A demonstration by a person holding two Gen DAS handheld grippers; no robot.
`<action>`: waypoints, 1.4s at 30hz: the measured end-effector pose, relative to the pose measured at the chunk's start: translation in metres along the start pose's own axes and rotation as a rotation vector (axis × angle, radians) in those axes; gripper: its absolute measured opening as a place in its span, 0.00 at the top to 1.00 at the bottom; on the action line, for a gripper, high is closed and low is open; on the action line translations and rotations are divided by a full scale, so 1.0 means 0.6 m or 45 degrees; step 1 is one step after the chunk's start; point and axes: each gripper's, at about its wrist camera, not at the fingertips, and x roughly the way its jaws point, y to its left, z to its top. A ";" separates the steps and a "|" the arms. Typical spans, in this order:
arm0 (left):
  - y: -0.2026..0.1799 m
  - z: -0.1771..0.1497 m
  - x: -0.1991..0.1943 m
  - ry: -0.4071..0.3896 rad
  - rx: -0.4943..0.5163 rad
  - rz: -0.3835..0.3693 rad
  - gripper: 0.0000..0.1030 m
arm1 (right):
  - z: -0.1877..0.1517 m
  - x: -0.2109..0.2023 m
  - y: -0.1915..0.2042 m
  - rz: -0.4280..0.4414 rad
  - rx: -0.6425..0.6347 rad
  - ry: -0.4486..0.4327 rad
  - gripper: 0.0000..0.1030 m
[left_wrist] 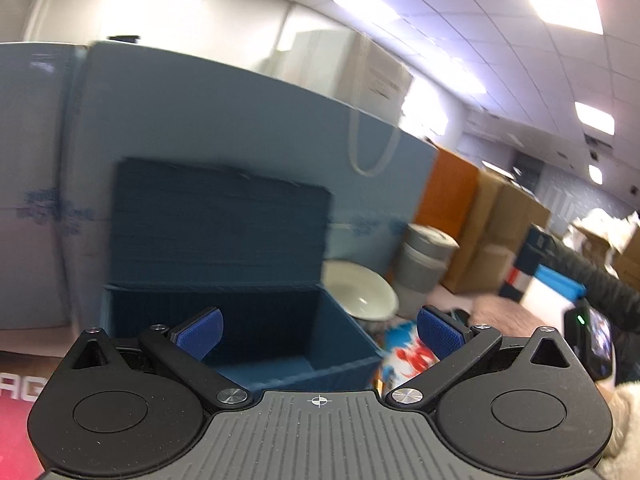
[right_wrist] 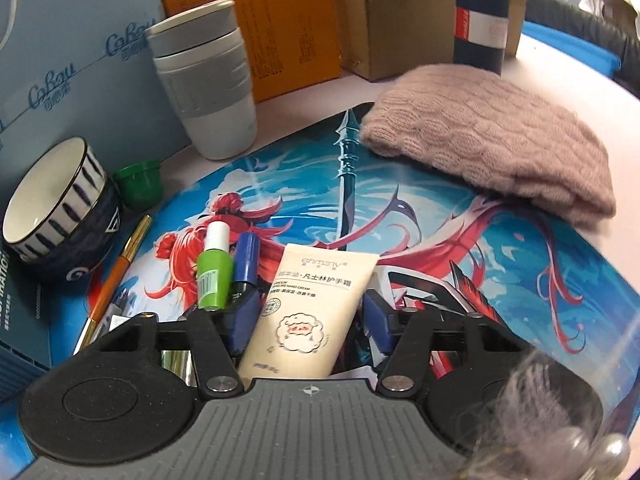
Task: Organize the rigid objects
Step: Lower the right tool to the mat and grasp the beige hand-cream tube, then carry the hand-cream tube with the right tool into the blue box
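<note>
- At lower centre of the right wrist view, the right gripper [right_wrist: 310, 312] has its jaws closed against the sides of a cream hand cream tube [right_wrist: 308, 308].
- Left of the tube: green bottle [right_wrist: 214, 276], blue marker [right_wrist: 244, 260], orange pen [right_wrist: 116, 276].
- Upper left: striped bowl [right_wrist: 52, 208], grey cup [right_wrist: 208, 80].
- Left wrist view: left gripper [left_wrist: 320, 330] spread wide, holding nothing, facing an open blue box [left_wrist: 340, 336].

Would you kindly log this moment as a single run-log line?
left tongs: open, over open blue box | right tongs: around hand cream tube, contact unclear | green bottle, blue marker: on mat
</note>
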 end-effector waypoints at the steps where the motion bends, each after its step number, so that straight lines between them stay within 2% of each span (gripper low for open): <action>1: 0.013 0.003 -0.004 -0.011 -0.022 0.019 0.00 | -0.001 -0.001 -0.003 0.012 0.013 -0.004 0.52; 3: 0.037 0.010 -0.009 -0.023 -0.058 0.073 0.00 | -0.005 -0.007 -0.007 0.028 0.038 -0.029 0.53; 8: 0.098 0.021 -0.015 -0.029 -0.100 0.281 0.00 | -0.020 -0.046 -0.013 0.052 0.035 -0.146 0.54; 11: 0.133 0.022 -0.014 -0.015 -0.164 0.315 0.00 | -0.025 -0.078 -0.019 0.097 0.054 -0.223 0.54; 21: 0.172 0.020 -0.006 0.032 -0.245 0.316 0.00 | -0.031 -0.161 -0.015 0.215 0.107 -0.395 0.55; 27: 0.195 0.020 -0.002 0.065 -0.312 0.331 0.00 | -0.023 -0.217 0.030 0.381 0.078 -0.481 0.55; 35: 0.205 0.012 0.014 0.125 -0.353 0.263 0.00 | -0.006 -0.242 0.148 0.733 0.068 -0.471 0.55; 39: 0.218 0.010 0.017 0.141 -0.414 0.234 0.00 | -0.006 -0.232 0.228 0.834 0.028 -0.429 0.55; 42: 0.232 0.007 0.011 0.124 -0.477 0.229 0.00 | -0.013 -0.219 0.283 0.862 -0.012 -0.395 0.55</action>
